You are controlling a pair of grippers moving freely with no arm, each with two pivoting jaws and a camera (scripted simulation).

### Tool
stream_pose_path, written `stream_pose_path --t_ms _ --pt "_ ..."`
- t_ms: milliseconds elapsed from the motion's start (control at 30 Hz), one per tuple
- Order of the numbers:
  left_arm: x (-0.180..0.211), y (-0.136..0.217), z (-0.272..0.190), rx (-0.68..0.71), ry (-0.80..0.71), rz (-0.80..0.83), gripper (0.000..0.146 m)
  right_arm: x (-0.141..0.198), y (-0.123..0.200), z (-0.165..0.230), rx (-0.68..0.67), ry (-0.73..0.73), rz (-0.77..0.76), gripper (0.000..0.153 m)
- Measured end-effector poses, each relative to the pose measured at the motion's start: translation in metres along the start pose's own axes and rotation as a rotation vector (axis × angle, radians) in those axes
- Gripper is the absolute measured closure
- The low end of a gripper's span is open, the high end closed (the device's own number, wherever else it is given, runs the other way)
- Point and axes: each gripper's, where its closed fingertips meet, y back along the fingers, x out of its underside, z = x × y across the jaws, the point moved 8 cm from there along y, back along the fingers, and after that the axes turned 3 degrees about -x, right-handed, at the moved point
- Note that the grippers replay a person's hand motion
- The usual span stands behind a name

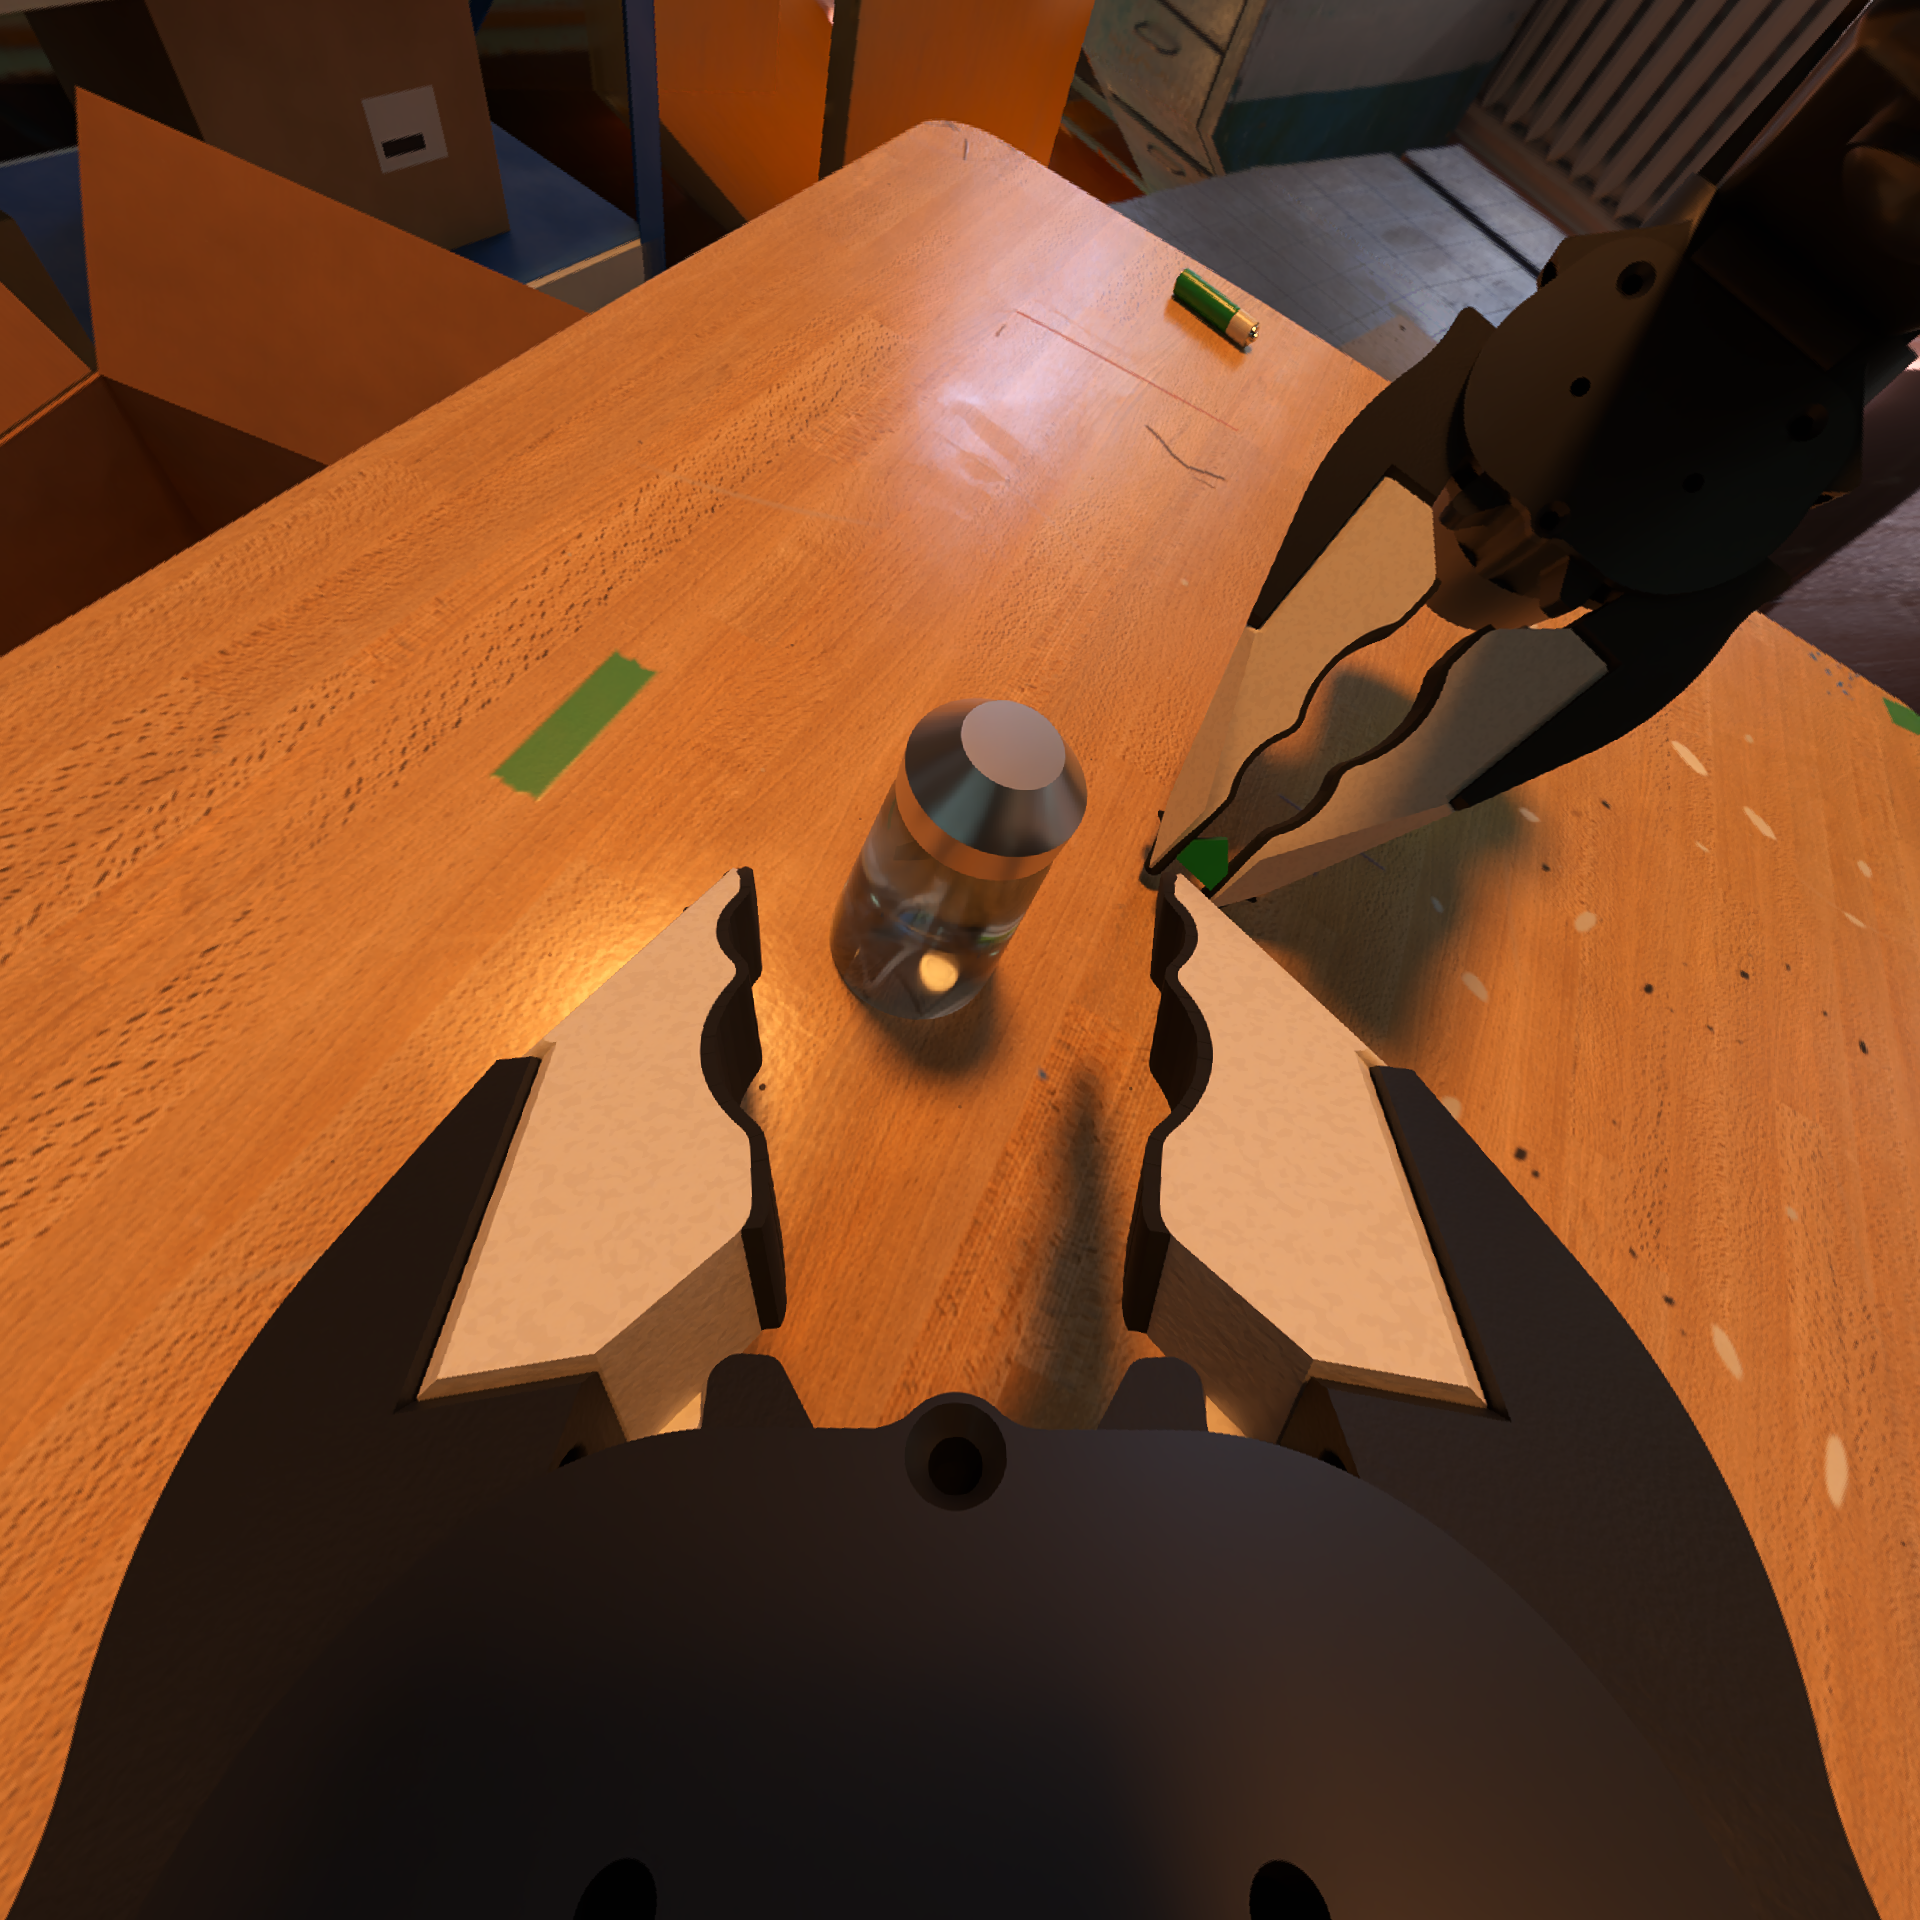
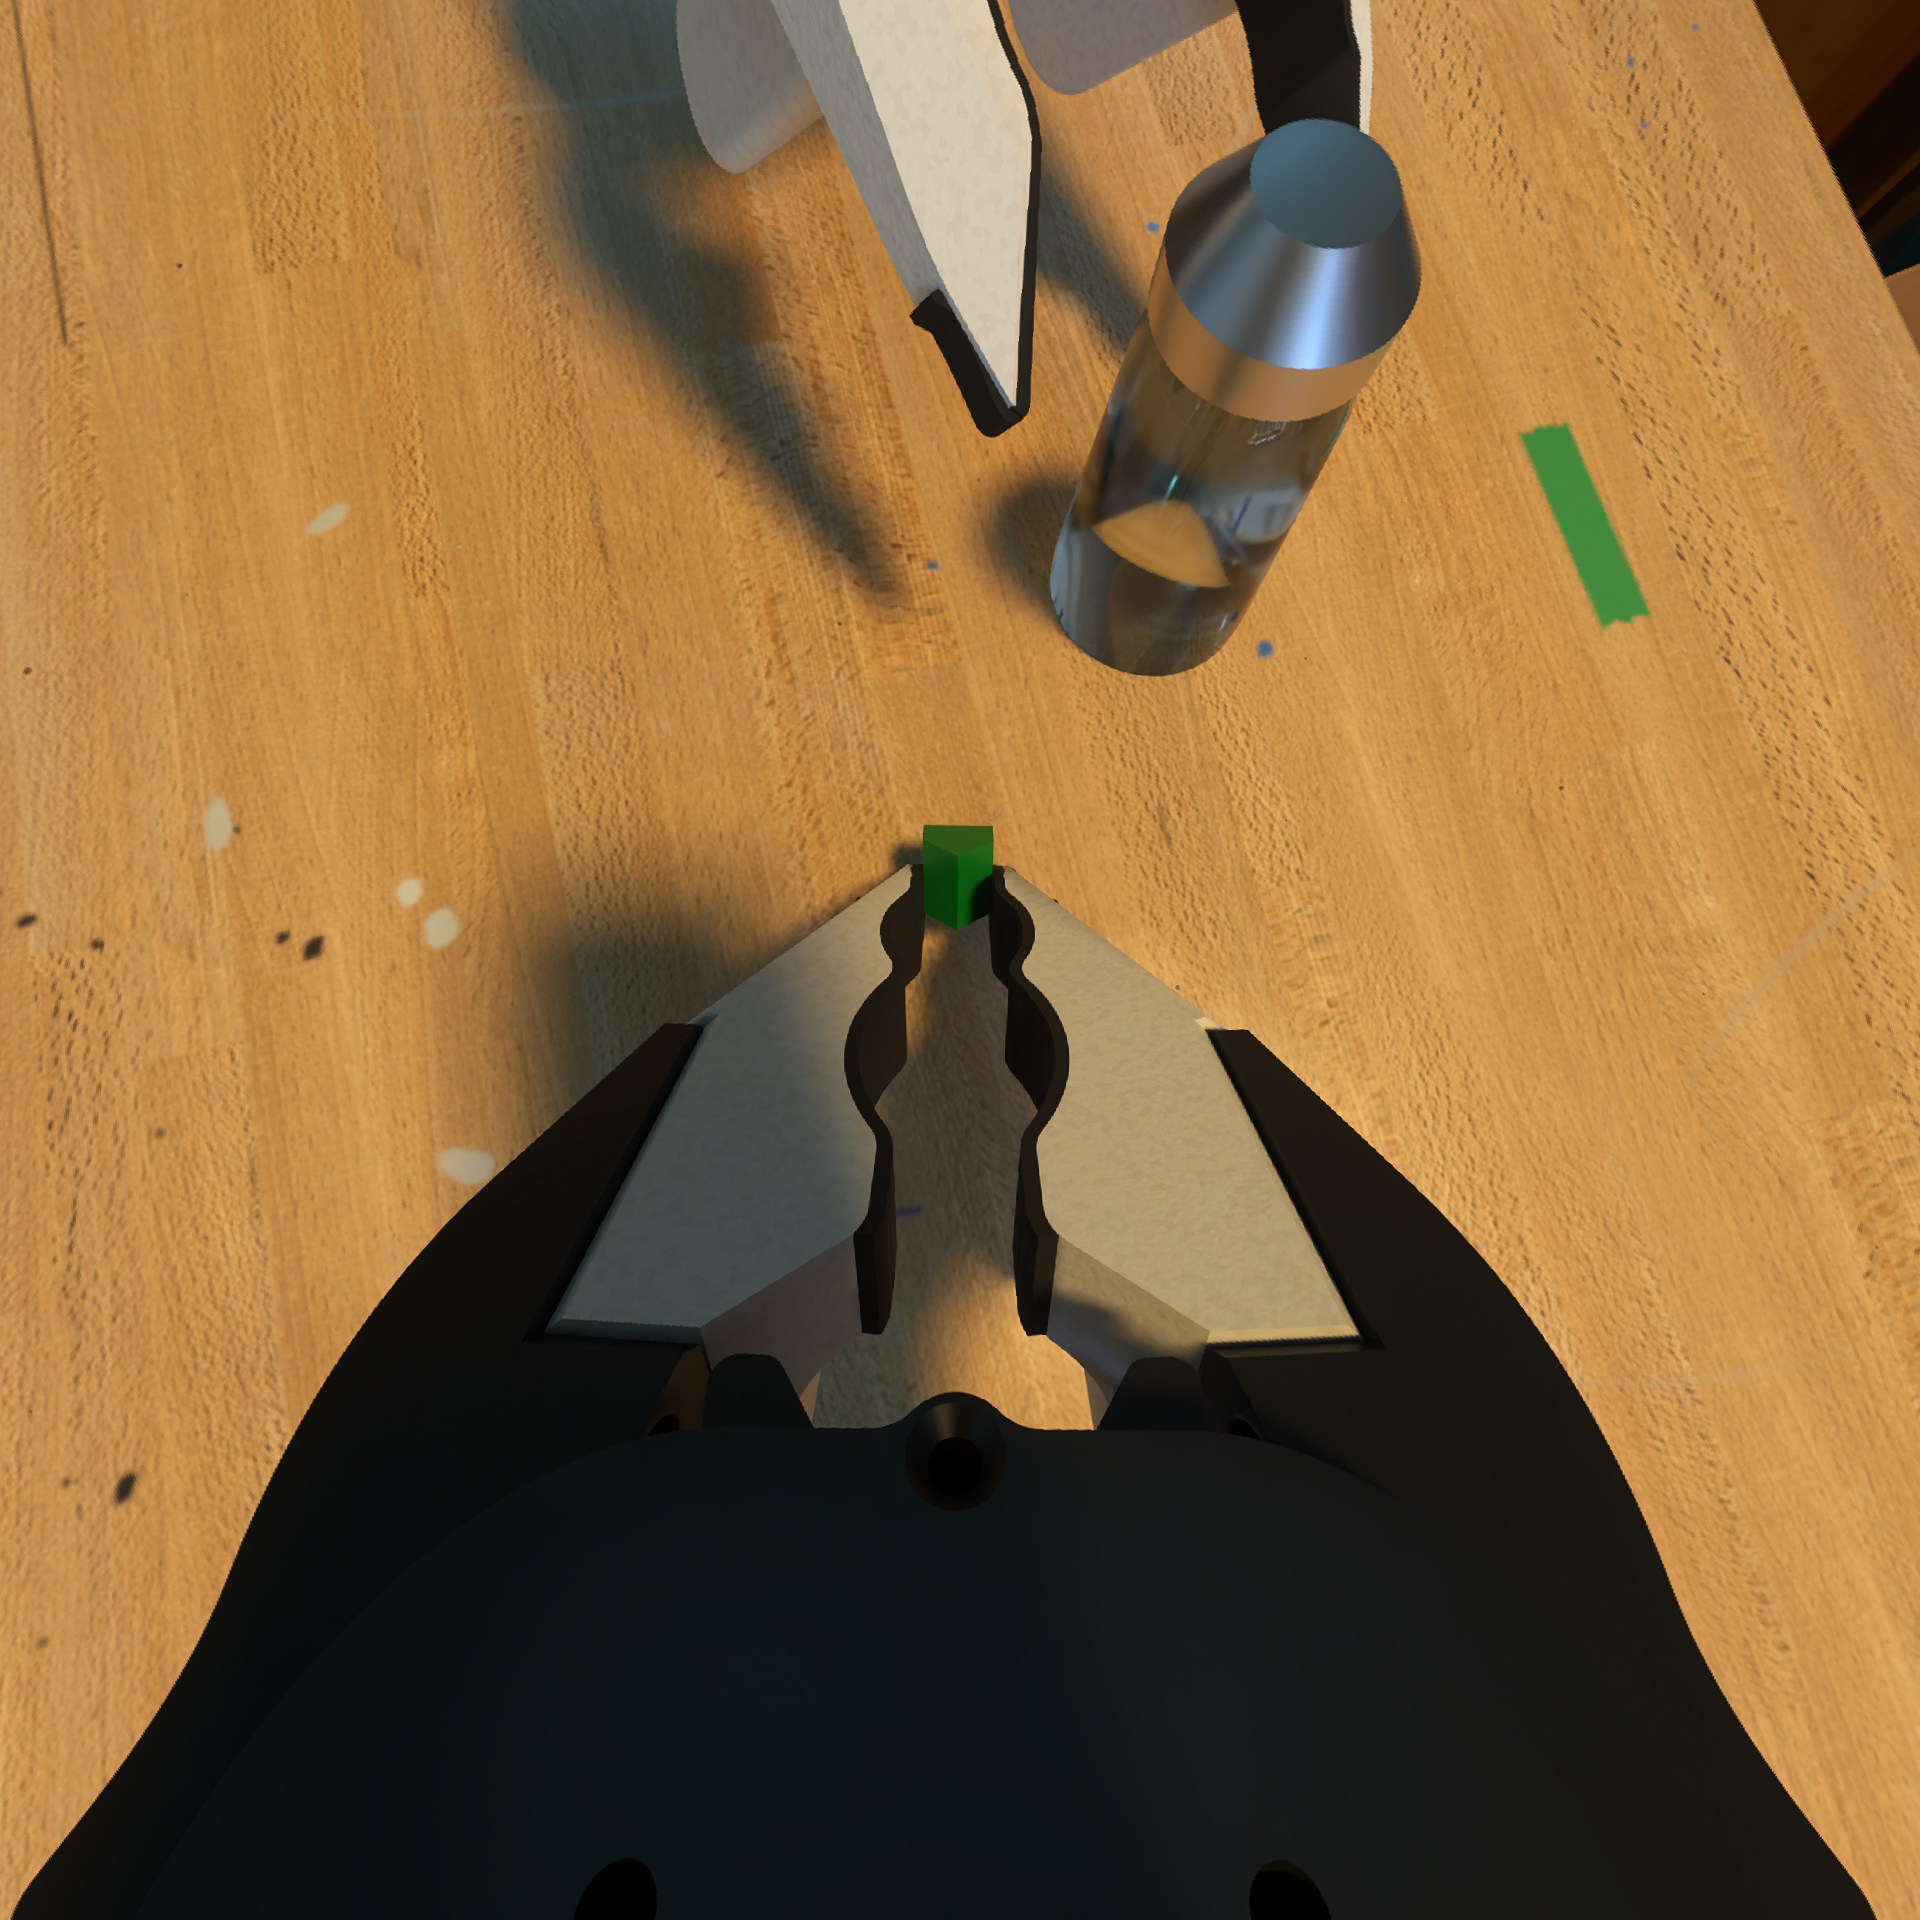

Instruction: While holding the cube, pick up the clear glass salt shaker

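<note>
Fingers (image 1: 644, 1091) of the left gripper (image 1: 956, 883) gape wide, the upright salt shaker (image 1: 951, 868) just ahead, bare table (image 1: 416, 831) leftward. Over on the right, right gripper (image 2: 958, 883) pinches the green cube (image 2: 957, 873), seemingly at table level.

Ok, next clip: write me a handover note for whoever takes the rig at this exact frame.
Right gripper: shut on the green cube at its tips, low over the wooden table.
Left gripper: jaws open, empty, aimed at the salt shaker, not touching it.
Shaker: upright on the table, beyond the left fingertips.
Done: cube grasped.
Left: advance the left gripper around the glass body, close, lift; keep the cube clamped.
</note>
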Motion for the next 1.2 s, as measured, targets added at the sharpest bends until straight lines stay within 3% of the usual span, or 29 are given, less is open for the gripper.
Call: stream_pose_path --t_ms 267,500,1200 --pt "0.0002 -0.0001 0.0002 0.005 0.006 0.001 0.069 0.0001 0.0 -0.0001 -0.001 -0.001 -0.001 0.141" --pt "0.0003 -0.0002 0.0002 0.006 0.008 0.001 0.049 0.0002 0.0 -0.0002 -0.002 -0.002 -0.001 0.141" --pt "-0.0035 0.0046 0.0055 0.036 0.064 -0.034 0.051 0.0 0.0001 0.0001 -0.001 0.002 0.002 0.141"
